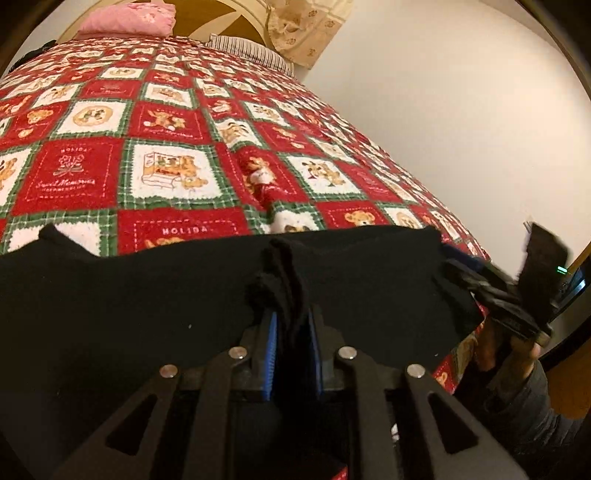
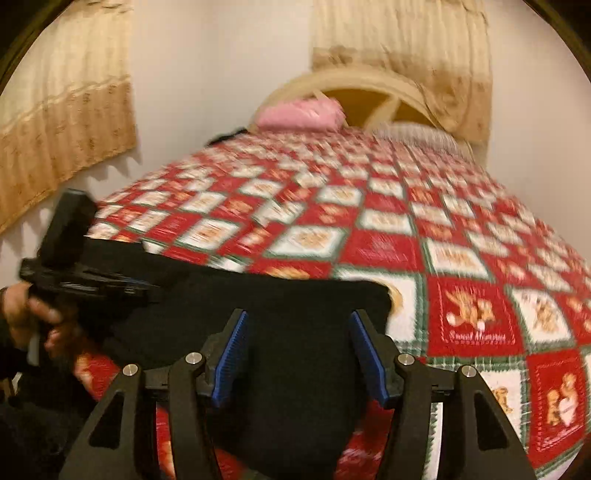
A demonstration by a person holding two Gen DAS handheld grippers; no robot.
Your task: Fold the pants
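Note:
The black pants (image 1: 147, 295) lie across the near end of a bed with a red, white and green patchwork quilt (image 1: 166, 122). My left gripper (image 1: 291, 321) is shut on a bunched fold of the pants, which sticks up between its blue pads. My right gripper (image 2: 299, 332) is open, its blue pads spread wide just above the pants (image 2: 295, 369), holding nothing. In the left wrist view the right gripper (image 1: 458, 269) sits at the pants' right edge. In the right wrist view the left gripper (image 2: 147, 291) is at the left, held by a hand.
A pink pillow (image 1: 129, 18) and a striped pillow (image 1: 251, 50) lie at the headboard (image 2: 369, 92). Beige curtains (image 2: 62, 110) hang on the white wall. The bed's right edge (image 1: 443, 206) drops off beside the wall. The right wrist view is motion-blurred.

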